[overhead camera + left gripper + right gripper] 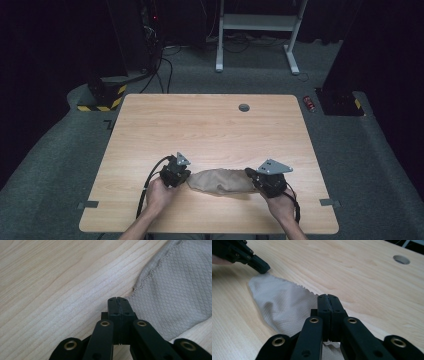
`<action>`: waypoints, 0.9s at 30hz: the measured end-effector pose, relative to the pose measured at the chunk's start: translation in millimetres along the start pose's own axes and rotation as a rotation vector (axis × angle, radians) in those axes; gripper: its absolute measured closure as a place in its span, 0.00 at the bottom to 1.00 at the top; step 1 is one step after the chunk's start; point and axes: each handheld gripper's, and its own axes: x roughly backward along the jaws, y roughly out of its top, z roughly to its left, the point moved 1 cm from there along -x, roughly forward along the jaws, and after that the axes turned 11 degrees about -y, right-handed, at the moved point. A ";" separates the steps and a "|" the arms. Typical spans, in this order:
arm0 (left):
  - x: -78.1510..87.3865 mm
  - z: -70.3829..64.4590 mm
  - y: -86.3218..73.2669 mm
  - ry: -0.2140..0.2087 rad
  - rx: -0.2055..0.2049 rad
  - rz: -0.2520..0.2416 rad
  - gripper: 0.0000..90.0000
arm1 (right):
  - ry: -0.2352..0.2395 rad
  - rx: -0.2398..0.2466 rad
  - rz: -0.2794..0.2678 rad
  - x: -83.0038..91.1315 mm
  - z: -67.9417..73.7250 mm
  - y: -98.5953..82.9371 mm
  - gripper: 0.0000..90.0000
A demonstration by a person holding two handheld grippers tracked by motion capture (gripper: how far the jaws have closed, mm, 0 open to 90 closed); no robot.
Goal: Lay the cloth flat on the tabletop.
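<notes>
Both grippers clamped on beige waffle-weave cloth [220,181].
Left gripper [176,173] pinches its left end, right gripper [267,181] its right end, jaws closed.

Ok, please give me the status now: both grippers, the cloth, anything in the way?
Left gripper shut on one end of cloth. Right gripper shut on the other end. Cloth bunched on table, nothing in the way.

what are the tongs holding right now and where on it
Both tongs are shut on the beige cloth: the left tongs pinch its left end, the right tongs its right end, so it lies stretched between them on the table.
</notes>
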 end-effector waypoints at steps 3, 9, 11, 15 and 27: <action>15.0 3.2 7.6 -0.022 0.023 -0.085 1.00 | -0.019 0.007 -0.002 -0.2 -5.4 5.3 0.99; 29.6 14.9 22.5 -0.029 0.060 -0.170 1.00 | -0.043 0.012 0.002 -7.4 -15.6 15.9 0.99; 31.2 18.1 25.6 -0.026 0.060 -0.183 1.00 | -0.046 0.014 0.001 -8.6 -17.4 17.4 0.99; 32.3 31.1 37.8 -0.018 0.094 -0.241 1.00 | -0.062 -0.021 0.012 -20.9 -32.3 26.5 0.99; -8.7 69.7 79.0 0.065 0.193 -0.275 1.00 | -0.200 -0.051 0.117 -82.4 -66.9 41.6 1.00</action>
